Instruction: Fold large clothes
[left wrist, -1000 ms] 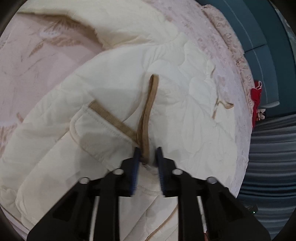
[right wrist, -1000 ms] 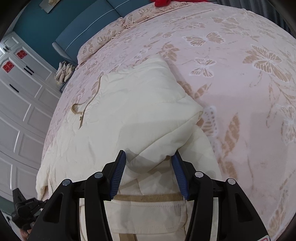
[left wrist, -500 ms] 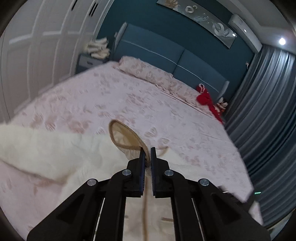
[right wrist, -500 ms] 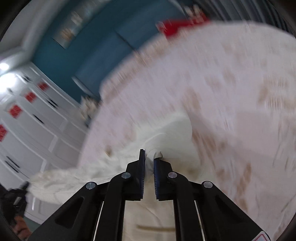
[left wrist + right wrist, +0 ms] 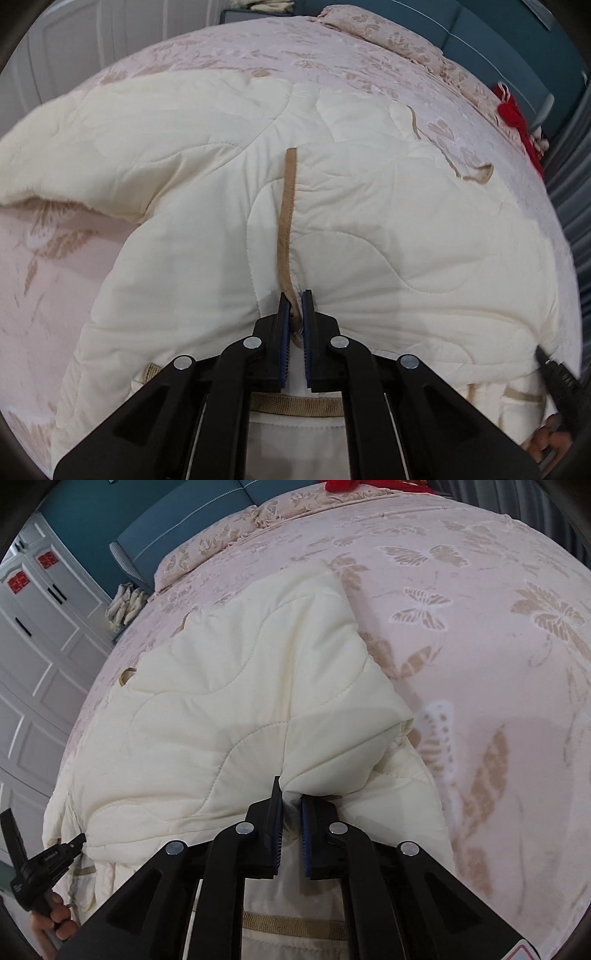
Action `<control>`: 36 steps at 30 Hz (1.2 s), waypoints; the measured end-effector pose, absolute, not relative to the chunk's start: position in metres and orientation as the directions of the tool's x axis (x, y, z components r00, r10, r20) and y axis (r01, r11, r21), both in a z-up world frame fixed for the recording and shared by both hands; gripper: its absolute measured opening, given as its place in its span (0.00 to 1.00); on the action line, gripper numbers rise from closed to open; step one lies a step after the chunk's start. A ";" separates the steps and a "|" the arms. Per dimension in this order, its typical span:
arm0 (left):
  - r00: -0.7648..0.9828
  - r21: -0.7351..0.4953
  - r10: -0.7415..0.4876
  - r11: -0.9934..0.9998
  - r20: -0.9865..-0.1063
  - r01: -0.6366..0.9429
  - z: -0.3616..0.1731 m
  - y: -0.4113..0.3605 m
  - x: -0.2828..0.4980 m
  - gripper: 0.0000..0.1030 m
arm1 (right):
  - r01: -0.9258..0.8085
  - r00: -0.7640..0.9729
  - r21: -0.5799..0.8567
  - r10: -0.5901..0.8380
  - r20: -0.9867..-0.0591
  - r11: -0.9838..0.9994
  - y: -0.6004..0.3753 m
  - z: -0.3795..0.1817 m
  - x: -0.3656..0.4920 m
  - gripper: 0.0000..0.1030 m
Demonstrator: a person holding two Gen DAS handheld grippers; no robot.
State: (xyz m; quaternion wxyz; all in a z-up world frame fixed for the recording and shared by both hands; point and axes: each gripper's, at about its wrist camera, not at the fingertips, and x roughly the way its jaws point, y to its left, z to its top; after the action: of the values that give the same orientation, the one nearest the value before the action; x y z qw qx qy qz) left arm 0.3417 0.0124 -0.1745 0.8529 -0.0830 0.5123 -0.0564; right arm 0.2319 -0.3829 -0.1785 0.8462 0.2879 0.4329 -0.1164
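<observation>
Pink floral bed (image 5: 480, 635) under a cream quilted coat (image 5: 369, 221).
Left gripper (image 5: 294, 314) clamps its tan strap (image 5: 286, 206); right gripper (image 5: 290, 812) pinches a cream fold.

Ahead of our left tongs (image 5: 296, 301) we see a coat (image 5: 369, 221) of soft, matt, cream quilted cloth with wavy stitch lines, and a tan woven strap (image 5: 286, 206), coarser than the cloth, running up from them. The tongs are matt black plastic with ribbed blue pads (image 5: 283, 332) and shiny metal rivets (image 5: 251, 342). Beyond our right tongs (image 5: 290, 805) the bed (image 5: 498, 646) wears a pink cover, faintly glossy, with raised woven butterflies.
</observation>
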 end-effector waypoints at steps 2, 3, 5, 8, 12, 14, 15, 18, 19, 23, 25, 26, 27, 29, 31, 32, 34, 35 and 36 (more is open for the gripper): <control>0.485 -0.167 -0.162 0.985 -0.859 0.033 -0.170 0.006 0.337 0.08 | 0.447 0.602 0.395 0.056 -0.796 0.803 -0.383 -0.170 0.226 0.12; 0.494 -0.154 -0.154 0.987 -0.856 0.041 -0.166 0.006 0.336 0.13 | 0.454 0.603 0.391 0.047 -0.796 0.801 -0.382 -0.165 0.221 0.17; 0.513 -0.145 -0.146 0.989 -0.846 0.044 -0.153 0.015 0.329 0.28 | 0.465 0.616 0.366 0.003 -0.788 0.806 -0.382 -0.148 0.194 0.19; 0.570 -0.180 -0.161 0.983 -0.806 0.023 -0.125 0.035 0.305 0.49 | 0.475 0.622 0.270 -0.103 -0.776 0.838 -0.380 -0.123 0.171 0.24; 0.587 -0.262 -0.226 0.965 -0.777 0.026 -0.096 0.034 0.295 0.48 | 0.460 0.636 0.256 -0.115 -0.763 0.850 -0.382 -0.109 0.178 0.12; 0.559 -0.271 -0.261 0.960 -0.787 0.067 -0.097 0.013 0.300 0.47 | 0.458 0.629 0.240 -0.121 -0.768 0.856 -0.381 -0.111 0.195 0.12; 0.547 -0.251 -0.255 0.964 -0.798 0.084 -0.102 -0.001 0.303 0.44 | 0.456 0.624 0.233 -0.122 -0.772 0.859 -0.381 -0.114 0.200 0.11; 0.497 -0.216 -0.232 0.972 -0.836 0.089 -0.129 -0.021 0.314 0.33 | 0.461 0.582 0.199 -0.125 -0.803 0.865 -0.377 -0.132 0.218 0.09; 0.479 -0.215 -0.227 0.973 -0.848 0.080 -0.139 -0.024 0.317 0.33 | 0.462 0.564 0.180 -0.131 -0.816 0.868 -0.377 -0.140 0.222 0.08; 0.480 -0.190 -0.202 0.979 -0.854 0.073 -0.163 -0.025 0.316 0.31 | 0.464 0.527 0.159 -0.127 -0.840 0.872 -0.377 -0.170 0.221 0.00; 0.497 -0.161 -0.187 0.982 -0.847 0.095 -0.168 -0.027 0.314 0.31 | 0.465 0.539 0.162 -0.133 -0.832 0.870 -0.377 -0.177 0.221 0.00; 0.505 -0.149 -0.180 0.984 -0.844 0.102 -0.169 -0.030 0.314 0.31 | 0.464 0.542 0.150 -0.145 -0.828 0.873 -0.375 -0.179 0.221 0.00; 0.516 -0.135 -0.173 0.985 -0.839 0.110 -0.171 -0.031 0.313 0.31 | 0.464 0.544 0.143 -0.153 -0.825 0.874 -0.374 -0.180 0.220 0.00; 0.541 -0.114 -0.161 0.986 -0.826 0.119 -0.173 -0.033 0.310 0.31 | 0.462 0.547 0.129 -0.168 -0.820 0.877 -0.371 -0.183 0.220 0.00; 0.569 -0.089 -0.145 0.988 -0.809 0.125 -0.176 -0.036 0.305 0.31 | 0.462 0.548 0.131 -0.166 -0.820 0.877 -0.372 -0.184 0.220 0.00; 0.577 -0.083 -0.141 0.989 -0.805 0.126 -0.176 -0.035 0.303 0.31 | 0.462 0.549 0.134 -0.164 -0.819 0.876 -0.372 -0.184 0.220 0.00; 0.586 -0.082 -0.140 0.989 -0.798 0.125 -0.176 -0.035 0.301 0.31 | 0.462 0.550 0.132 -0.167 -0.818 0.877 -0.371 -0.184 0.220 0.00; 0.587 -0.086 -0.143 0.989 -0.797 0.124 -0.175 -0.035 0.301 0.31 | 0.463 0.549 0.127 -0.171 -0.818 0.877 -0.370 -0.184 0.220 0.00; 0.588 -0.090 -0.146 0.988 -0.795 0.123 -0.176 -0.035 0.301 0.31 | 0.463 0.547 0.119 -0.178 -0.818 0.878 -0.369 -0.184 0.220 0.00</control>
State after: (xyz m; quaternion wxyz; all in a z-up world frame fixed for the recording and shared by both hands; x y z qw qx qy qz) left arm 0.3006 -0.0350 -0.1758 0.8911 -0.0127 0.4473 -0.0755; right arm 0.2201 -0.3685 -0.1838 0.8642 0.1627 0.4385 -0.1854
